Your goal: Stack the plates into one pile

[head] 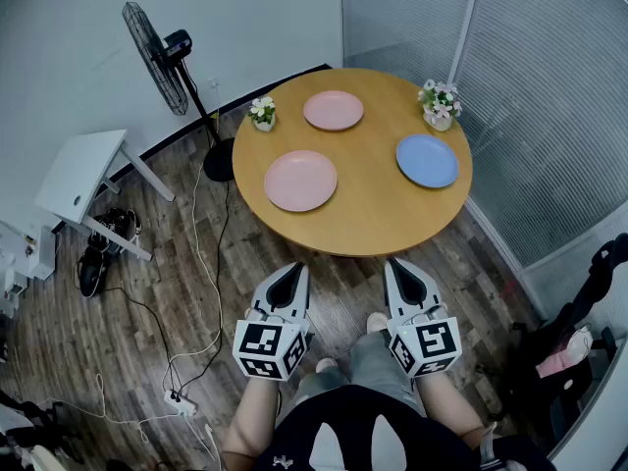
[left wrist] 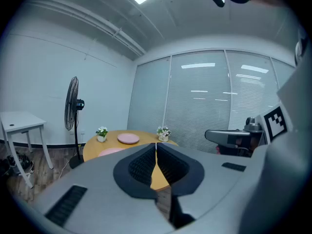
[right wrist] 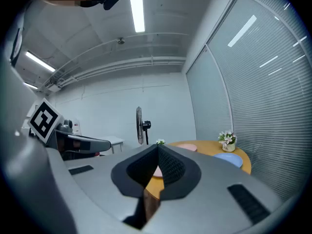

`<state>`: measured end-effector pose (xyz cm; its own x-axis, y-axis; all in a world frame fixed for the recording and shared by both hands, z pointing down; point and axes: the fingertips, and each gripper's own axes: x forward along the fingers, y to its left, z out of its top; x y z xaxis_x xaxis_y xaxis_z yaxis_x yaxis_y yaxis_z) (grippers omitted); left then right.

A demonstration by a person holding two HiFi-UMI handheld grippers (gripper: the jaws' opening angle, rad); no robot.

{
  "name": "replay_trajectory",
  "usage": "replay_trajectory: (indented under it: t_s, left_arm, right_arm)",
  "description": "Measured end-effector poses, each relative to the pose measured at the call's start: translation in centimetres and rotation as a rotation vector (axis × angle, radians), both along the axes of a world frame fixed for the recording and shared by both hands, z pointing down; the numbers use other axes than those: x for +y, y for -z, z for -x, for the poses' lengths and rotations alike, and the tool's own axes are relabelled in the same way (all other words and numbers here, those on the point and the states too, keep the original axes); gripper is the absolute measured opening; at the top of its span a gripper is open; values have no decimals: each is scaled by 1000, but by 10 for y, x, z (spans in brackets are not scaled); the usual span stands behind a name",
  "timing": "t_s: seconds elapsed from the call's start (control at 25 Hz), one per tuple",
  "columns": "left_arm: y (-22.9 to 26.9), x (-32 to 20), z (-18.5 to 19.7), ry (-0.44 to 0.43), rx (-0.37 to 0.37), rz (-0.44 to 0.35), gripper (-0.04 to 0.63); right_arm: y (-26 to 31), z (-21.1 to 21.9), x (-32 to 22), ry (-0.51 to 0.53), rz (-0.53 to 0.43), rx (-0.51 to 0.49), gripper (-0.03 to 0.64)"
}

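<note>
Left gripper and right gripper — grey shells, ribbed black jaws pressed together, nothing between. Round wooden table beyond: near pink plate, far pink plate, blue plate — smooth discs, lying well apart.

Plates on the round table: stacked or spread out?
Spread out: the near pink plate, far pink plate and blue plate lie apart on the table, none overlapping.

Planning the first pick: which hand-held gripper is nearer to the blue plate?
Right. The right hand-held gripper is off the table on the side of the blue plate; the left hand-held gripper is farther away, facing the nearer pink plate.
</note>
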<state>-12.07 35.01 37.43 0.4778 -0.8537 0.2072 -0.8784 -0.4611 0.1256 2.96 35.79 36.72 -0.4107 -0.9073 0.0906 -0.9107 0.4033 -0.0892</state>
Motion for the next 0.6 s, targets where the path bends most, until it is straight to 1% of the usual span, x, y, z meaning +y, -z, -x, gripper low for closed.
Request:
replay_trajectory:
  t_s: [0.28,0.44,0.6]
  left_arm:
    - [9,11,-1,-21,15,-6,27]
    - [9,2,-6,-17,6,-5,28]
    - [11,-13,-13,-14,15,-2,29]
  right_arm:
    - [8,4,9,-12,-16,-6,5]
    - [11,2,2,-2,-32,-4,6]
    - [12,-5,-13,21,-35,-9,7]
